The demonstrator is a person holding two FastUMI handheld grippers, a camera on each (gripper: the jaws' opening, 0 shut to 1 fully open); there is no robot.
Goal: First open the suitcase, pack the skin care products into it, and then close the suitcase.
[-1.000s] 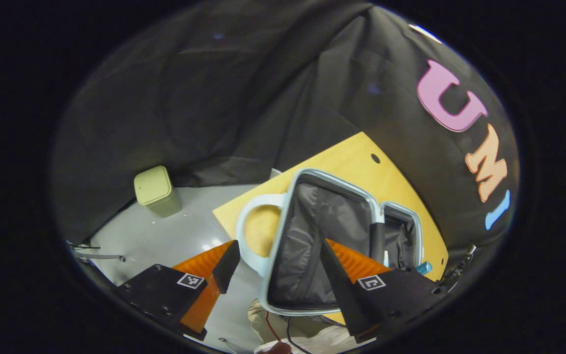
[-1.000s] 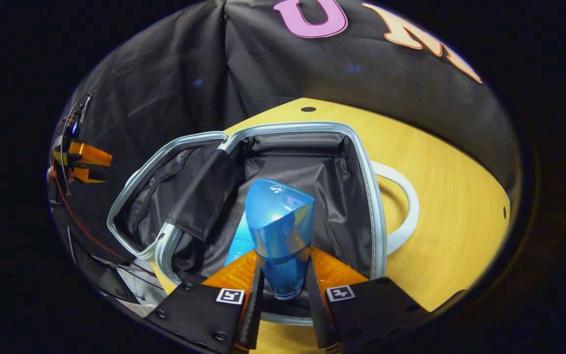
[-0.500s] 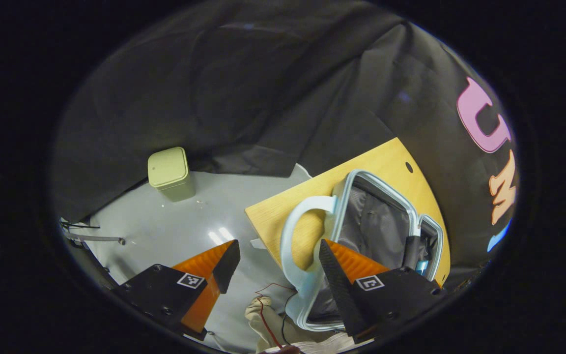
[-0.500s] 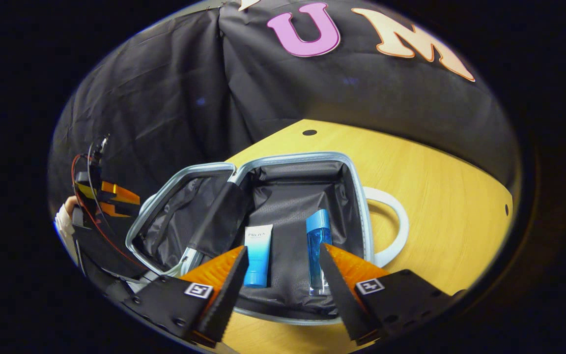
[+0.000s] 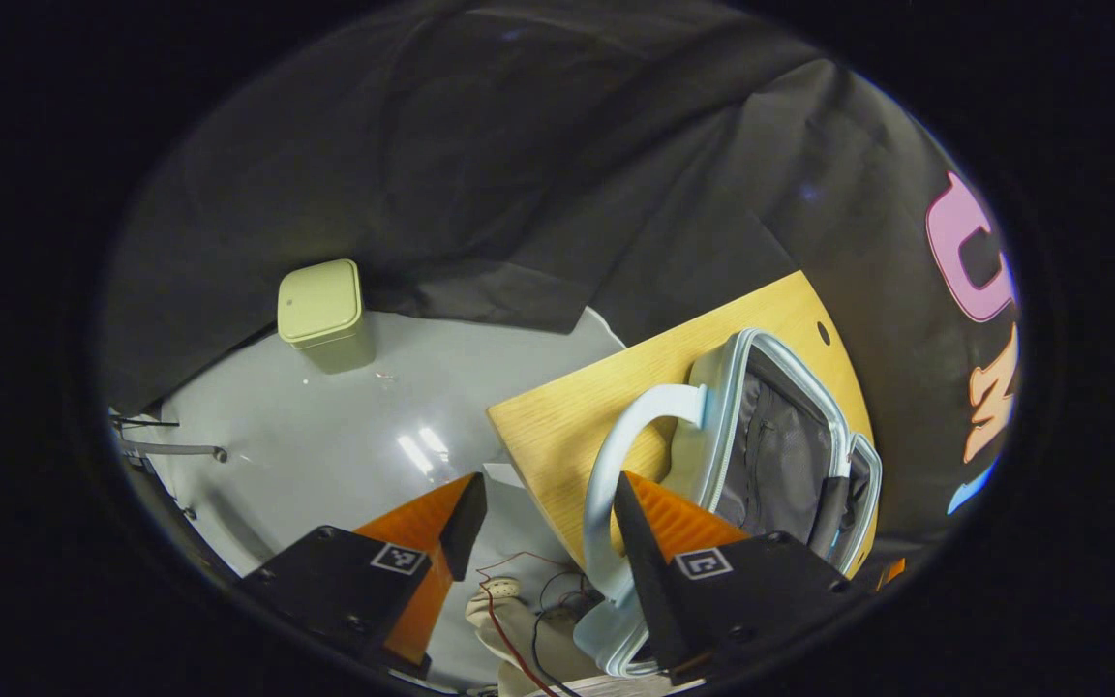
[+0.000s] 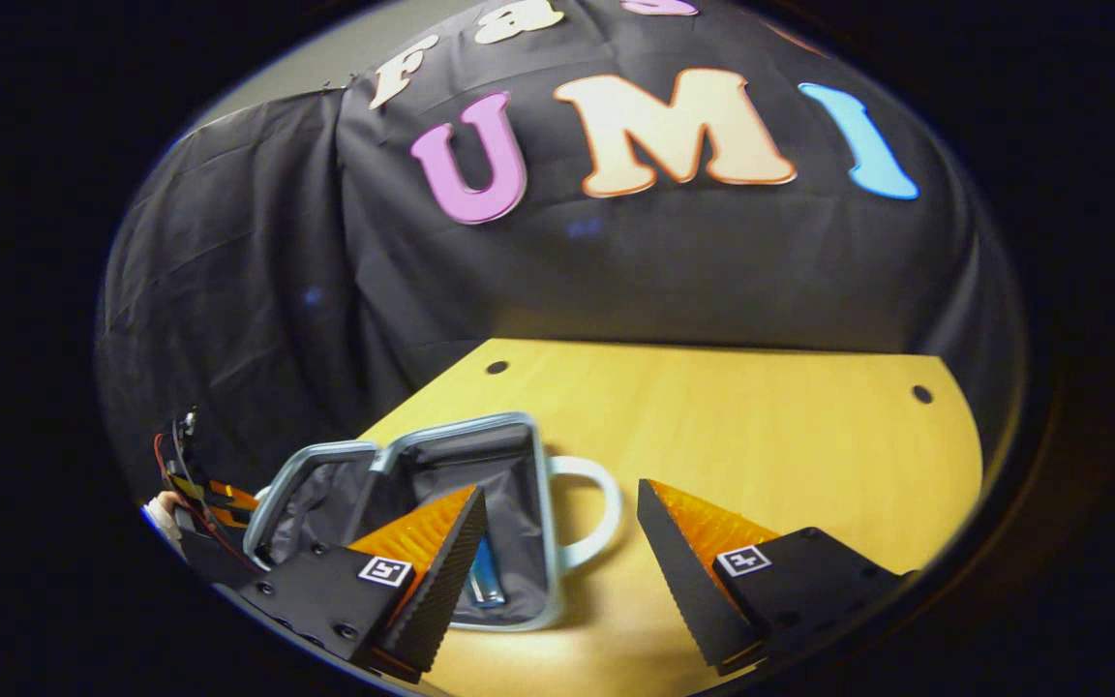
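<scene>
Suitcase (image 6: 441, 523) lying open on the wooden table (image 6: 761, 436), blue bottle (image 6: 485, 581) inside. Right gripper (image 6: 557, 561) spread wide, holding nothing; left gripper (image 5: 543, 528) also wide open and empty, near the handle (image 5: 616, 465). Risk: lid swung carelessly, catching on the liner or sliding the case toward the table edge.

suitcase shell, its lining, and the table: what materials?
Suitcase shell: looks like smooth, pale blue hard plastic; the rim and loop handle hold a rigid shape with a soft sheen. Lining: thin grey woven fabric, probably nylon or polyester; it wrinkles and sags. Table: light wood or wood-look laminate, matte, with visible grain lines; cannot tell which.
</scene>
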